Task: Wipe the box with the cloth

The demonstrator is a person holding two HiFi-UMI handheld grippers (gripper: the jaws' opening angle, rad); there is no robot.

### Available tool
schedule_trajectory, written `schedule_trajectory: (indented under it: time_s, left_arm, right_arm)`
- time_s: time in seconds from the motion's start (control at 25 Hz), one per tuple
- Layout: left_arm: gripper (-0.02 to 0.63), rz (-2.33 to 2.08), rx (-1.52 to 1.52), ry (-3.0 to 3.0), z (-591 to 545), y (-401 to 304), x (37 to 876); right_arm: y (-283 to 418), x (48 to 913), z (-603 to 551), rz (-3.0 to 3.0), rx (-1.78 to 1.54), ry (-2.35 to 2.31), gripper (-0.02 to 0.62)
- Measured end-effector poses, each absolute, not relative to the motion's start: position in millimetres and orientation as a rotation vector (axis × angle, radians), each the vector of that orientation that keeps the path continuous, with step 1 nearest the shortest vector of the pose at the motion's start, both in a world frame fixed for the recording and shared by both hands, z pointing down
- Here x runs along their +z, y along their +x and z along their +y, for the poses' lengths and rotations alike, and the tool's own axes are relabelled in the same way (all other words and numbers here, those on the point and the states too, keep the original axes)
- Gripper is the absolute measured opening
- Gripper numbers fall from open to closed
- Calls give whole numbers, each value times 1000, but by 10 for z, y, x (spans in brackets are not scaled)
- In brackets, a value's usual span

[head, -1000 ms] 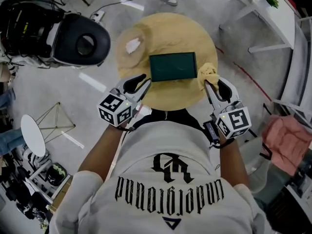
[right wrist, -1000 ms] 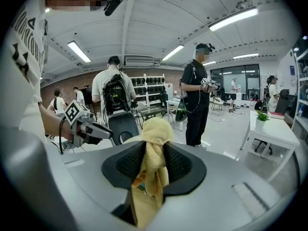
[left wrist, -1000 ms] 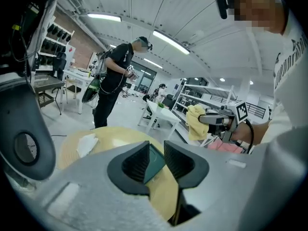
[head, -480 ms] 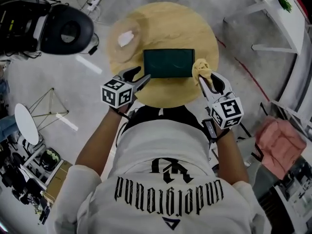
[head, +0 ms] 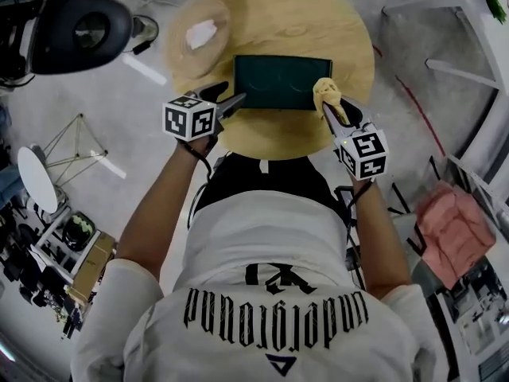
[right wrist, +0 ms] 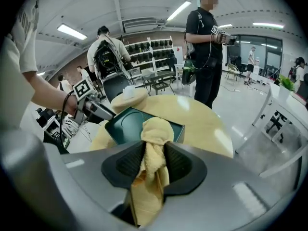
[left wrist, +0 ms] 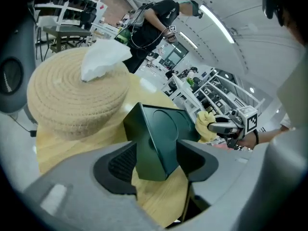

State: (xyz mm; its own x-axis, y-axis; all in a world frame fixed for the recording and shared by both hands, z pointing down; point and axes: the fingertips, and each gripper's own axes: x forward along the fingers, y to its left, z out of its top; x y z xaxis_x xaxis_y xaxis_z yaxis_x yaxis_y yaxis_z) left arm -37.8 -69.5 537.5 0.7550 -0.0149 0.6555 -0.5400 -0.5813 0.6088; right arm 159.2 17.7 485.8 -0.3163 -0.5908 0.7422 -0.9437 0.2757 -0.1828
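A dark green box [head: 278, 82] lies on the round wooden table [head: 310, 18]. My left gripper [head: 229, 103] is at the box's near left corner. In the left gripper view that corner [left wrist: 151, 143] sits between the jaws of the left gripper [left wrist: 156, 151], which have just been opening; a gap shows beside the left pad, so it is open. My right gripper [head: 328, 108] is shut on a yellow cloth [head: 325, 91] at the box's right end. In the right gripper view the cloth [right wrist: 155, 129] bunches up between the pads, with the box [right wrist: 124, 123] just beyond.
A woven straw mat [head: 195, 42] with a crumpled white tissue [head: 200, 32] sits at the table's far left, close to the box. A black round seat [head: 79, 30] stands left of the table. Pink fabric [head: 453, 229] lies at the right. A person [right wrist: 207, 42] stands beyond the table.
Both grippers have come down and forward to the box. The left gripper has rolled and now straddles the box's corner. The cloth now sits at the box's right end.
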Motion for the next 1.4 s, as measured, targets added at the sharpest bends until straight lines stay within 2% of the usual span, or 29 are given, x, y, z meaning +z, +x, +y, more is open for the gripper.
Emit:
schedule_trajectory:
  time_s: [0.2, 0.64, 0.84, 1.2, 1.4]
  left_arm:
    - [299, -392, 716, 1987, -689, -375, 5636]
    - [296, -273, 557, 1879, -679, -309, 5825]
    - [290, -245, 537, 1840, -614, -275, 5812]
    - [288, -254, 522, 1825, -618, -307, 5820]
    - [291, -244, 524, 1821, -613, -303, 5828]
  right_arm:
    - [1549, 5124, 166, -1945, 847, 1360, 123]
    - [1463, 5244, 168, -1898, 792, 1407, 104]
    - [1057, 5269, 109, -1912, 778, 1372, 101]
    - [-116, 5284, -57, -2046, 726, 1183, 101]
    - [-158, 5320, -39, -2021, 735, 1176, 103]
